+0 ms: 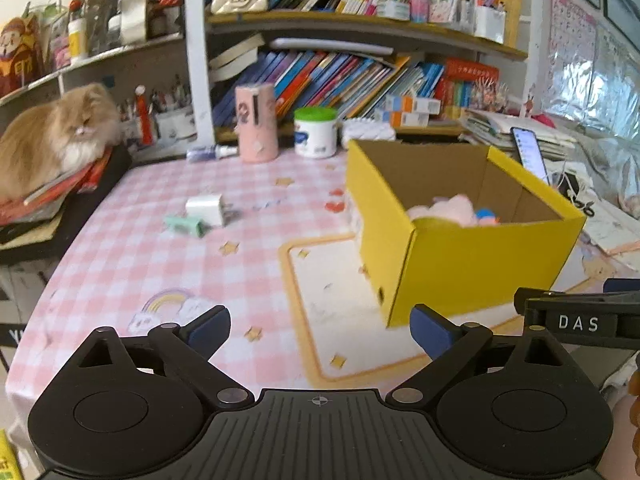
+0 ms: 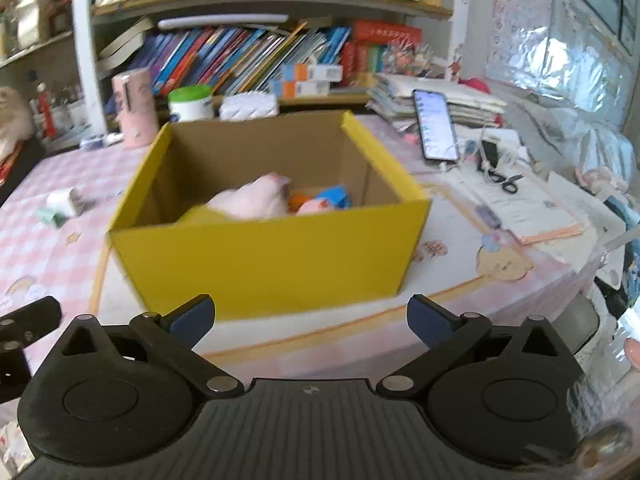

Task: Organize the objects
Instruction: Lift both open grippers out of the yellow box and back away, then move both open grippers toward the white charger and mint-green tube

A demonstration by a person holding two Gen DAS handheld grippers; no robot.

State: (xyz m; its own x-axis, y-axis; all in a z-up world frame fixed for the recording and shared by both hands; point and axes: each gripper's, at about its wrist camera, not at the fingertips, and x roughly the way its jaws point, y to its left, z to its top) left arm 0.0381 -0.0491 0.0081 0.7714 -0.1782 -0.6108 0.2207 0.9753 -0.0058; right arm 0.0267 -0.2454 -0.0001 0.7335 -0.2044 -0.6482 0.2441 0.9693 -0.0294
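A yellow cardboard box (image 1: 480,264) stands open on the pink checked table; it also shows in the right wrist view (image 2: 272,260). Inside lie a pink soft toy (image 2: 252,200) and small blue and orange items (image 2: 332,196). A white charger (image 1: 205,209) and a small green item (image 1: 186,225) lie on the table left of the box. My left gripper (image 1: 320,328) is open and empty, near the table's front edge, left of the box. My right gripper (image 2: 310,320) is open and empty, in front of the box's near wall.
A fluffy cat (image 1: 52,136) lies on books at the left. A pink cylinder (image 1: 258,122), a green-lidded tub (image 1: 316,132) and bookshelves stand at the back. A phone (image 2: 436,124), scissors (image 2: 506,180) and papers lie right of the box.
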